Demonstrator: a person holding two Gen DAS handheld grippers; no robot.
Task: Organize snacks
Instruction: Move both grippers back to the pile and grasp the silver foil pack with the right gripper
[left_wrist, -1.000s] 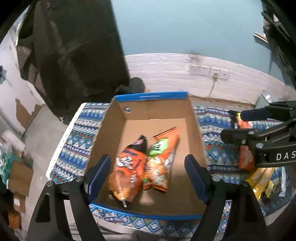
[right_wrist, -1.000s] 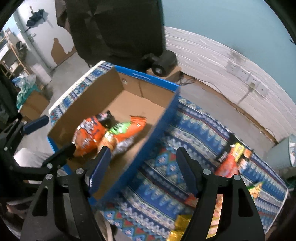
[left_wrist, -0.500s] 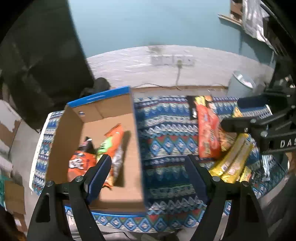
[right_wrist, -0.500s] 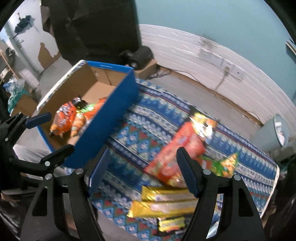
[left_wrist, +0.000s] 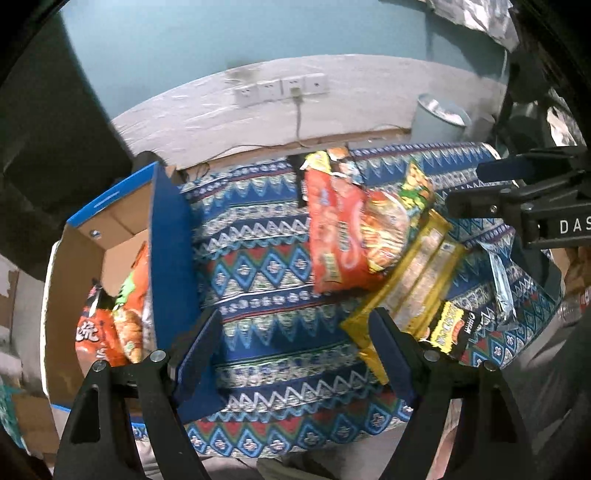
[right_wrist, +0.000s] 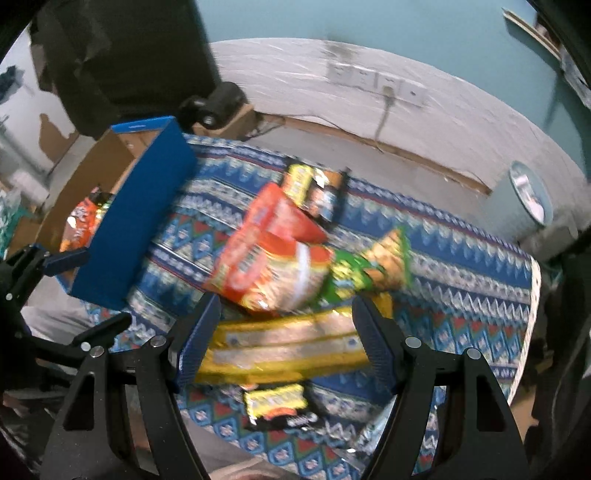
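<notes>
A cardboard box with blue outer walls (left_wrist: 170, 243) (right_wrist: 136, 218) stands at the table's left end and holds two orange snack bags (left_wrist: 110, 317) (right_wrist: 83, 218). A pile of snacks lies to its right: a big red bag (left_wrist: 340, 232) (right_wrist: 266, 251), a green bag (right_wrist: 365, 266), two long yellow packs (left_wrist: 413, 273) (right_wrist: 284, 347) and a small yellow-black pack (left_wrist: 448, 326) (right_wrist: 277, 406). My left gripper (left_wrist: 295, 350) is open and empty over the cloth between box and pile. My right gripper (right_wrist: 284, 339) is open and empty above the yellow packs.
The table wears a blue patterned cloth (left_wrist: 258, 258). A silver wrapper (left_wrist: 500, 280) lies at the right. A black-yellow pack (right_wrist: 314, 184) lies behind the red bag. A grey bin (left_wrist: 439, 118) stands by the white wall with sockets (left_wrist: 280, 88). A dark shape (right_wrist: 122, 48) rises behind the box.
Both grippers have swung right, from over the box to the snack pile. Both stay open and empty. The box and its two bags have not moved.
</notes>
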